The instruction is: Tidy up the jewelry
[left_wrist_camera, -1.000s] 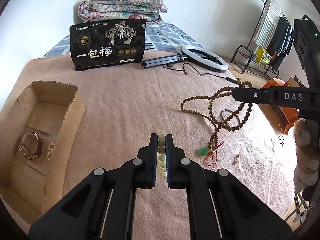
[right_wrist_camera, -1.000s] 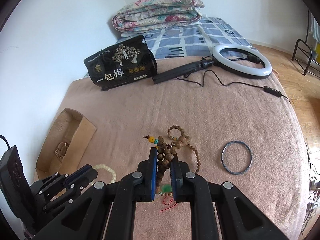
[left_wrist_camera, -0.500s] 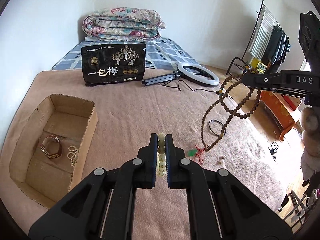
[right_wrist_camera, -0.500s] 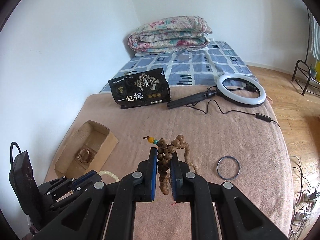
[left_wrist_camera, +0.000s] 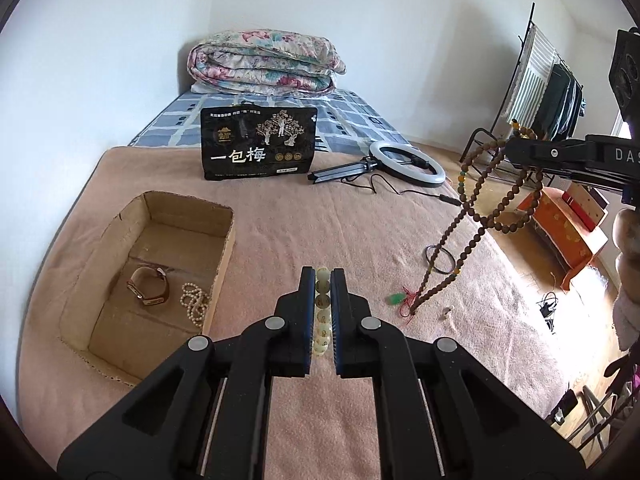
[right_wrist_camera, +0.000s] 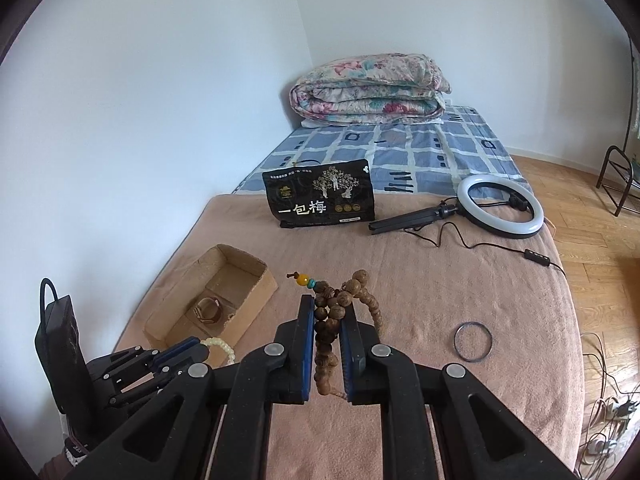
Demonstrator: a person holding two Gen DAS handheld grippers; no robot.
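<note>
My left gripper (left_wrist_camera: 322,276) is shut on a pale green bead bracelet (left_wrist_camera: 322,312), held above the tan blanket; it shows low left in the right wrist view (right_wrist_camera: 218,346). My right gripper (right_wrist_camera: 326,306) is shut on a long brown wooden bead necklace (right_wrist_camera: 330,320), which hangs from it at the right of the left wrist view (left_wrist_camera: 472,216), its green pendant (left_wrist_camera: 395,299) near the blanket. An open cardboard box (left_wrist_camera: 224,236) at the left holds a brown-strap watch (left_wrist_camera: 147,288) and a pearl string (left_wrist_camera: 194,305).
A dark bangle (right_wrist_camera: 473,340) lies on the blanket right of the grippers. A black snack bag (left_wrist_camera: 258,143), a ring light (left_wrist_camera: 406,158) with cable and a folded quilt (left_wrist_camera: 264,62) sit farther back. A small pale item (left_wrist_camera: 446,312) lies near the pendant. The bed edge drops off at the right.
Both grippers have risen well above the bed. The wooden necklace has lifted off the blanket and now hangs from my right gripper. The box has come closer into the left view.
</note>
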